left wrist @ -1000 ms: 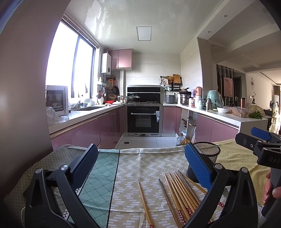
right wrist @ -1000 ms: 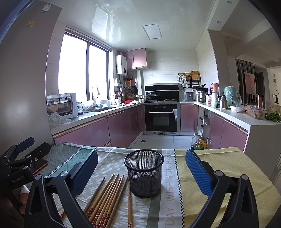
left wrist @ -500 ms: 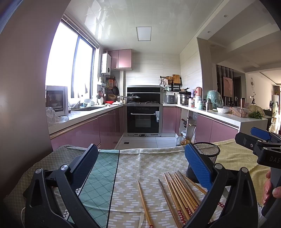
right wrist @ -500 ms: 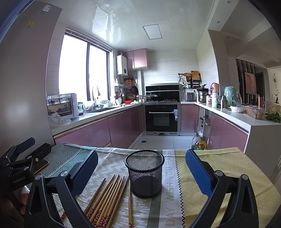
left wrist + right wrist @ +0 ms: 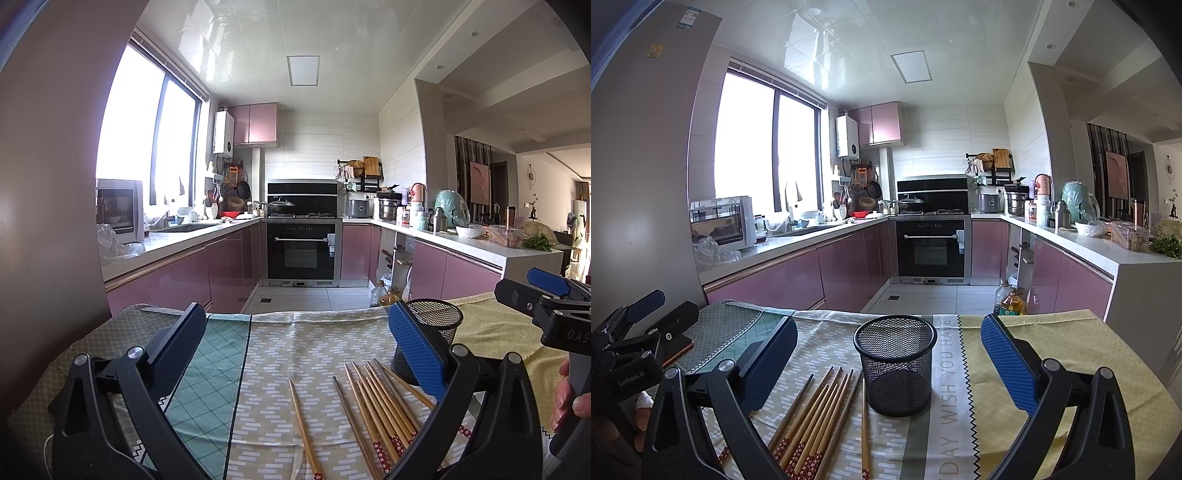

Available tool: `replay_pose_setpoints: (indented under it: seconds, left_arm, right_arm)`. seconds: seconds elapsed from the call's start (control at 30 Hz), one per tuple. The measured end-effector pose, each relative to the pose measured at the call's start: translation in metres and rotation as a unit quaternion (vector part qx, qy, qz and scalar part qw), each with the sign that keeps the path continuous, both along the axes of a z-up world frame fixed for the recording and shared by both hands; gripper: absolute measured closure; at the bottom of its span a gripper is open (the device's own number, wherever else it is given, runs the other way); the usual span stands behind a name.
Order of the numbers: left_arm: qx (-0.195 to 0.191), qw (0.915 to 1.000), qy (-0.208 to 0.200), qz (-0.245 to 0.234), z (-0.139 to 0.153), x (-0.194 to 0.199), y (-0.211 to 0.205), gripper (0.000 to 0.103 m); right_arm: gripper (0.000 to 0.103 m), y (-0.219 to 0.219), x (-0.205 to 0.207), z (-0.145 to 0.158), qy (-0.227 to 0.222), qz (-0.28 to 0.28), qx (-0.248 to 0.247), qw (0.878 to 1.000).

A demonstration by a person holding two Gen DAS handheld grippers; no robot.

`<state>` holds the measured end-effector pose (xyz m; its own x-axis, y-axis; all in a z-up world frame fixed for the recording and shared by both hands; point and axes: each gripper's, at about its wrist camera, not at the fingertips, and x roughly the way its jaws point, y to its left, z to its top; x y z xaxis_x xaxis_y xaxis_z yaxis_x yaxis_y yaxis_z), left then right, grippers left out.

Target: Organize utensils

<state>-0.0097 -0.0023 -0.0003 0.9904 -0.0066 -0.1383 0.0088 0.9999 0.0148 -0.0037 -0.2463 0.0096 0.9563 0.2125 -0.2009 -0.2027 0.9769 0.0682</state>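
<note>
Several wooden chopsticks lie side by side on the patterned tablecloth. One single chopstick lies apart to their left. A black mesh cup stands upright and holds nothing, just right of the chopsticks. My left gripper hovers open above the cloth, with the chopsticks below its right finger. My right gripper is open too, and the cup stands between its fingers, farther out. Each gripper also shows at the edge of the other's view, the right gripper and the left gripper.
The table's far edge drops to the kitchen floor, where oil bottles stand. A phone-like flat object lies on the cloth at left. A person's hand holds the right gripper. Pink cabinets and an oven line the back.
</note>
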Motion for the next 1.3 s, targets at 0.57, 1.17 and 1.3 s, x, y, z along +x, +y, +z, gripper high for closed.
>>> replay_pose_setpoints:
  seconds: [0.57, 1.17, 1.3]
  left_arm:
    - [0.000, 1.0000, 0.001, 0.000, 0.0003, -0.0001, 0.0004, 0.006]
    - [0.000, 1.0000, 0.008, -0.002, -0.0060, -0.0017, -0.0026, 0.006]
    - [0.000, 0.9999, 0.011, -0.004, -0.0049, -0.0006, -0.0022, 0.006]
  right_arm:
    - [0.007, -0.0008, -0.0009, 0.0003, 0.001, 0.002, 0.001, 1.000]
    - [0.007, 0.0005, -0.0035, -0.0012, 0.003, 0.005, 0.005, 1.000]
    - [0.007, 0.0004, -0.0033, -0.0012, 0.004, 0.006, 0.005, 1.000]
